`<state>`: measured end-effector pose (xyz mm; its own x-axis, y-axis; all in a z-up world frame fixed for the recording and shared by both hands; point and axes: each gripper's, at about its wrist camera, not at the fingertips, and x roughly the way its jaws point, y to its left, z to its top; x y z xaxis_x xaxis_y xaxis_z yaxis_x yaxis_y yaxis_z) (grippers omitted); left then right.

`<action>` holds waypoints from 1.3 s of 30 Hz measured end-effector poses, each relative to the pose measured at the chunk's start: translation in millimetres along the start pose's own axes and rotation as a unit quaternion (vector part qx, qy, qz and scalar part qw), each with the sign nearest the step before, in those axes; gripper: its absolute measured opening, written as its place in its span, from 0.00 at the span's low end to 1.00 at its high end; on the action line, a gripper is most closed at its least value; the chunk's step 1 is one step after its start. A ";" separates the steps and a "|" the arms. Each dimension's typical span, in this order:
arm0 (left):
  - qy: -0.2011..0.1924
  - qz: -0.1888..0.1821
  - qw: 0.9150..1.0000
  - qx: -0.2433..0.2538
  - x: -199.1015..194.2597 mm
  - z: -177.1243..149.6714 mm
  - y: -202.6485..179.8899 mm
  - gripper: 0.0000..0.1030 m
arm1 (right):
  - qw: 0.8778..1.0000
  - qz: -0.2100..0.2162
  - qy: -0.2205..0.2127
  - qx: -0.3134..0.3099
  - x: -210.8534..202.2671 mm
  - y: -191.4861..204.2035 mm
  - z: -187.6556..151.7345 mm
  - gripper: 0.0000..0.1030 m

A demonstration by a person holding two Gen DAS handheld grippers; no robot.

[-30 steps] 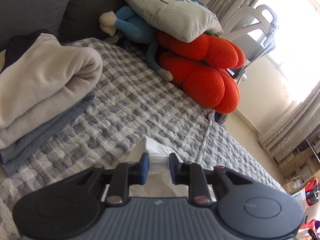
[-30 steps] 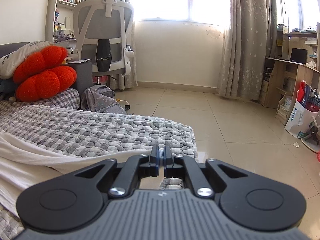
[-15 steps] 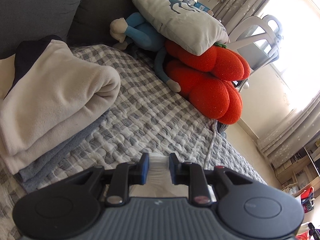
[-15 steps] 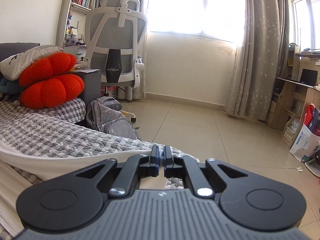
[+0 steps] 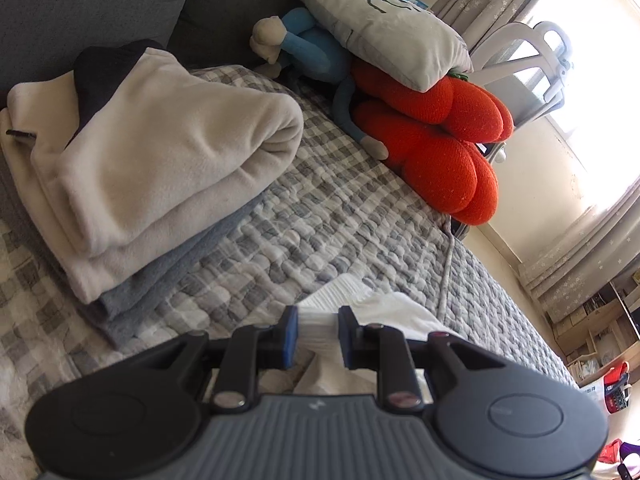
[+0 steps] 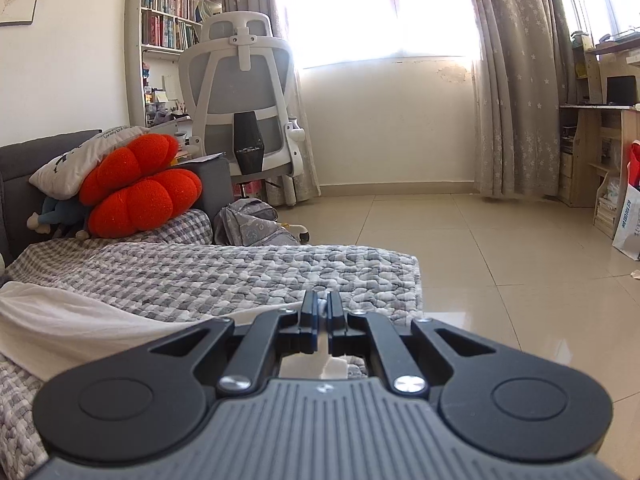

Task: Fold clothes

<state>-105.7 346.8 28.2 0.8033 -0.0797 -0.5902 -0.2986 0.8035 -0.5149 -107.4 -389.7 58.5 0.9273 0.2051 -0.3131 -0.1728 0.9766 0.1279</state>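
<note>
Left claw [image 5: 317,334]: clenched on bunched white garment [image 5: 384,308].
Right claw [image 6: 322,320]: pinching same garment's edge.
Garment: on bed [image 5: 320,216], near its front edge.
Done: folded stack [image 5: 152,160].
Left: fold unfinished, by my judgement.

Each ribbed grey gripper body carries two round black discs and black linkage arms with silver screws behind the fingers; the left gripper [image 5: 318,334] has blue pads, the right gripper [image 6: 322,322] black ones.

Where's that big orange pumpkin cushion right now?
In the left wrist view the pumpkin cushion sits upper right, at the far end of the checked quilt, under a grey pillow and beside a blue doll.
</note>
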 end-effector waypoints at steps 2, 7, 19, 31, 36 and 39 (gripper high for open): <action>-0.002 0.001 1.000 0.006 -1.3 -1.7 -1.2 0.21 | 1.000 0.002 -0.001 0.007 -4.9 -0.8 -4.0 0.04; -0.001 0.001 1.000 0.024 -2.9 -7.7 0.2 0.21 | 1.000 0.008 0.012 -0.002 -11.9 3.3 -16.2 0.04; 0.000 -0.006 0.999 0.053 -9.7 -1.6 -0.6 0.21 | 0.999 0.008 0.019 -0.024 -13.4 -1.2 -14.8 0.04; 0.027 0.008 0.993 0.110 -10.7 -20.2 4.9 0.21 | 0.997 0.027 0.058 -0.049 -11.2 -5.9 -30.6 0.04; 0.030 0.019 0.989 0.145 -9.3 -23.1 -2.5 0.22 | 0.994 0.013 0.081 -0.077 -16.1 2.0 -39.5 0.14; 0.033 0.018 0.991 0.130 -14.5 -20.9 3.0 0.23 | 0.996 -0.024 0.057 -0.062 -23.6 -1.0 -29.5 0.24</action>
<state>-129.0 338.1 22.3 0.7571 -0.0792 -0.6485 -0.1765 0.9309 -0.3197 -138.9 -393.5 38.0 0.8932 0.1563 -0.4215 -0.1749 0.9846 -0.0056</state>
